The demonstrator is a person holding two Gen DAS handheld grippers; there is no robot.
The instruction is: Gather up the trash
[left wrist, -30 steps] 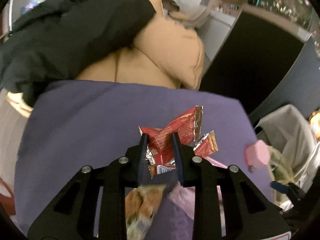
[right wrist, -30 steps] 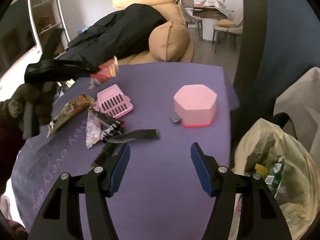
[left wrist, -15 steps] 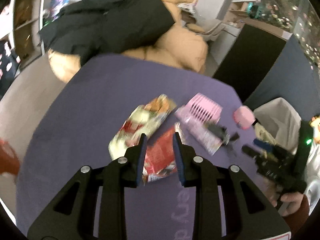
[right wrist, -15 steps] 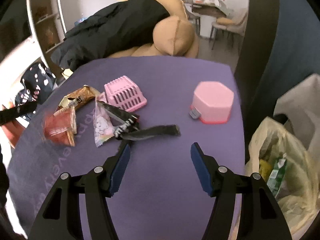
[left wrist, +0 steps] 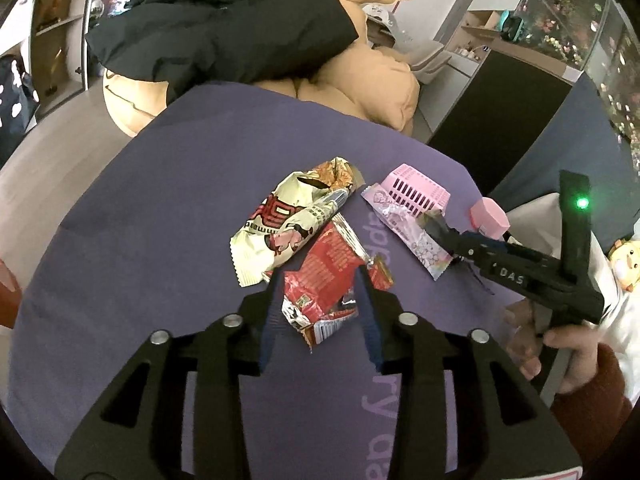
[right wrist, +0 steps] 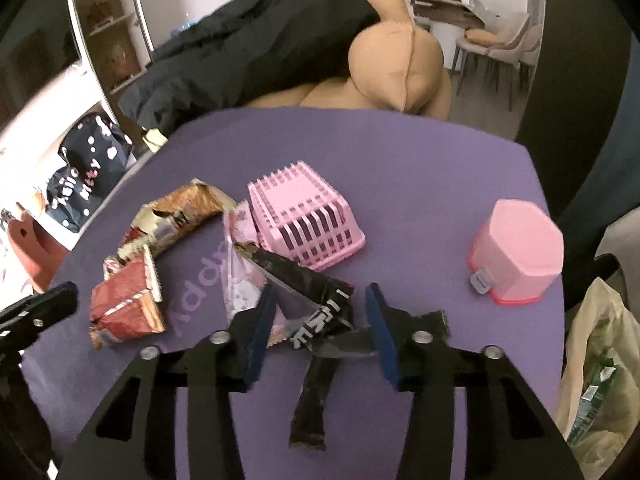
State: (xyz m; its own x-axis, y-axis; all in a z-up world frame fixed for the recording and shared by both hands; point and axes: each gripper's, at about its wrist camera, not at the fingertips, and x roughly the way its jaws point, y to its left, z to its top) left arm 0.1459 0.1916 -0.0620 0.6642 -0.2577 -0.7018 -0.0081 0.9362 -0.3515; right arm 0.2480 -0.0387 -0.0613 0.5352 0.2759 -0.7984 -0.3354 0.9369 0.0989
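The left gripper (left wrist: 318, 300) has carried the red wrapper (left wrist: 326, 280) back to the purple surface (left wrist: 160, 208); its fingers are opening, the wrapper lying loosely between them. The right gripper (right wrist: 320, 320) has dropped over the black wrapper (right wrist: 316, 304), at six o'clock of the pink basket (right wrist: 304, 216), its fingers closing around it but not yet pinching. The trash bag (right wrist: 600, 360) waits at four o'clock.

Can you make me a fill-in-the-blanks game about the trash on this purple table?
1. The upside-down basket is ____ in colour.
2. The wrapper between the left gripper fingers is ____.
3. The right gripper is closing around a ____ wrapper.

Missing words: pink; red; black
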